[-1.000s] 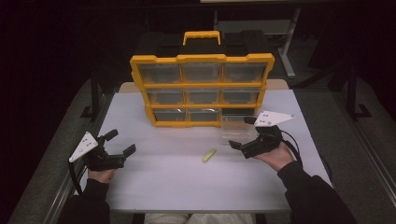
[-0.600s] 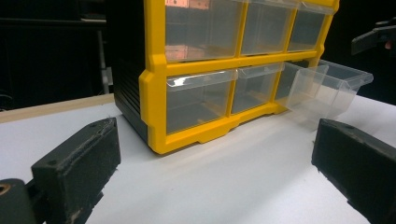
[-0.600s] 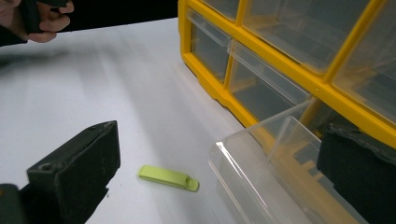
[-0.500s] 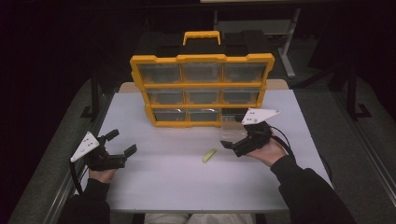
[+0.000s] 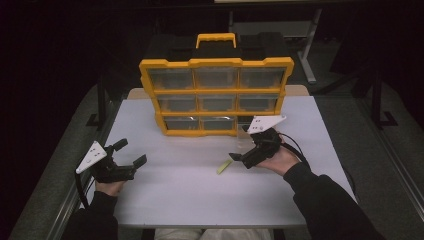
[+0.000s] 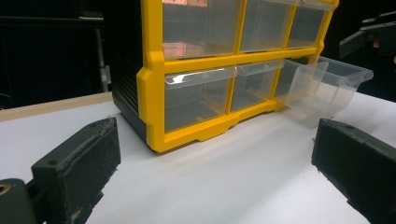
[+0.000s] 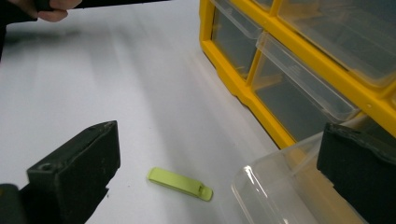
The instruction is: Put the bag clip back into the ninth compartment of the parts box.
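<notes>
Yellow-framed organiser [image 5: 216,95] with black sides and clear drawers, yellow handle [image 5: 215,39] on top, clear plastic drawer [image 6: 329,84] pulled out at right, lime-green clip [image 7: 180,183] on plain white table [image 5: 175,195], black grippers' jaws, pale grey three-cornered plates [image 5: 265,123], dark sleeves [image 5: 330,210].

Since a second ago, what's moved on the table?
The right hand-held gripper has swung left from beside the pulled-out clear drawer toward the green clip, jaws open, holding nothing. The left hand-held gripper, the yellow organizer and the clip stayed put.
</notes>
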{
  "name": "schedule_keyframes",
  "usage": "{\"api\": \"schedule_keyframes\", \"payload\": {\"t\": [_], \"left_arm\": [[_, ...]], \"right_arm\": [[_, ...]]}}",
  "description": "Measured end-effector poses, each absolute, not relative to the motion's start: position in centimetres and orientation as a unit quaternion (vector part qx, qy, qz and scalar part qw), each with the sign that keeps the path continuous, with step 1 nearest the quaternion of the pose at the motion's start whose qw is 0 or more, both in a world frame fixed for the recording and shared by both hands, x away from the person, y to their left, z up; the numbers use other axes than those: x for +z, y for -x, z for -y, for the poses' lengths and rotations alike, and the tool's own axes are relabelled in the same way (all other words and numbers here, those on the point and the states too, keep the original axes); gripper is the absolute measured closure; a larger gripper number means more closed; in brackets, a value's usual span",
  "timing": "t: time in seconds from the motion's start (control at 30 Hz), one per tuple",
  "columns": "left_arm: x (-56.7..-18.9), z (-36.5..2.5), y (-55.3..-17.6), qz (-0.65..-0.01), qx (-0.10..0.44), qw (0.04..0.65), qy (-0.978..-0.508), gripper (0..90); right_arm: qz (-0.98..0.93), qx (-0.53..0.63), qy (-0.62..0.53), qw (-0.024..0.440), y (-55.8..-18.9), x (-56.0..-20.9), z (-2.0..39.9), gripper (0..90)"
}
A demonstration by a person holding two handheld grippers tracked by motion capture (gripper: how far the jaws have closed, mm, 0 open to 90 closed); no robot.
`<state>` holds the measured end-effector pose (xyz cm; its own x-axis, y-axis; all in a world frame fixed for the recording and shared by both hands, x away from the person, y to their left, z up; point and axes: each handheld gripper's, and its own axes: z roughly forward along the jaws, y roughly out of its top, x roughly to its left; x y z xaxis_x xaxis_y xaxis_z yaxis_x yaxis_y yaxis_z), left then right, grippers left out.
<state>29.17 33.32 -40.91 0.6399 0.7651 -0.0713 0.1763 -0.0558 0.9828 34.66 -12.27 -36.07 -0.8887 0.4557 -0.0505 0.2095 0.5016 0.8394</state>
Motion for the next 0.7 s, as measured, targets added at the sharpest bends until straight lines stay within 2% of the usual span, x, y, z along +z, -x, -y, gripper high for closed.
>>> {"api": "schedule_keyframes", "payload": {"t": [0.7], "left_arm": [[-40.9, -33.3, -29.2, -0.344, 0.246, 0.595, -0.683, 1.1]], "right_arm": [[-0.896, 0.404, -0.146, 0.112, -35.2, -36.3, 8.9, 0.0]]}}
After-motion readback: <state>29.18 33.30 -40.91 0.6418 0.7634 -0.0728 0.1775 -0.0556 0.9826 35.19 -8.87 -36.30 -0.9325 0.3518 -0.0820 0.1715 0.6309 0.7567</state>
